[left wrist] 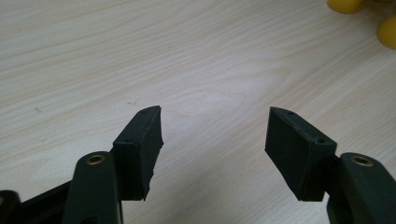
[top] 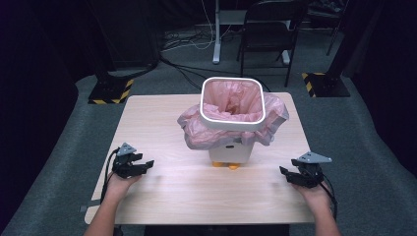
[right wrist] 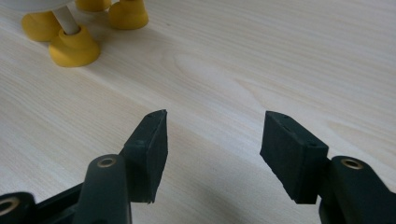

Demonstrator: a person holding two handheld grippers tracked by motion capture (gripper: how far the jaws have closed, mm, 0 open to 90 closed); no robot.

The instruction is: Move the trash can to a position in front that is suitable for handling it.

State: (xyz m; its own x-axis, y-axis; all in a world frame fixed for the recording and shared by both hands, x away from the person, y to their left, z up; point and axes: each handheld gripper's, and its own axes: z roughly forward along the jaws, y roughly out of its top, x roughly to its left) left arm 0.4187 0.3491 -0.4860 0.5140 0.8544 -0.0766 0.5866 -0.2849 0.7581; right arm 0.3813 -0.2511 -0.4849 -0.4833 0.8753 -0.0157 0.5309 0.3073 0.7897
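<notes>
A white square bin [top: 232,123] lined with a pink plastic bag [top: 231,103] stands on yellow feet [top: 223,165] at the middle of the wooden table [top: 196,191]. The bag's edge is folded out over the rim and hangs down the sides. My left gripper [top: 147,166] is held just above the table's left front, open, with bare wood between its jaws [left wrist: 215,135]. At the right front my right gripper [top: 286,173] is open too, nothing between its jaws [right wrist: 212,135]. In the right gripper view the bin's yellow feet [right wrist: 74,46] sit at the upper left.
A black folding chair [top: 270,29] and a desk leg [top: 216,34] stand on the grey floor behind the table. Two stands with yellow-black striped bases [top: 110,91] [top: 322,83] flank the table's far corners. Cables lie on the floor beyond.
</notes>
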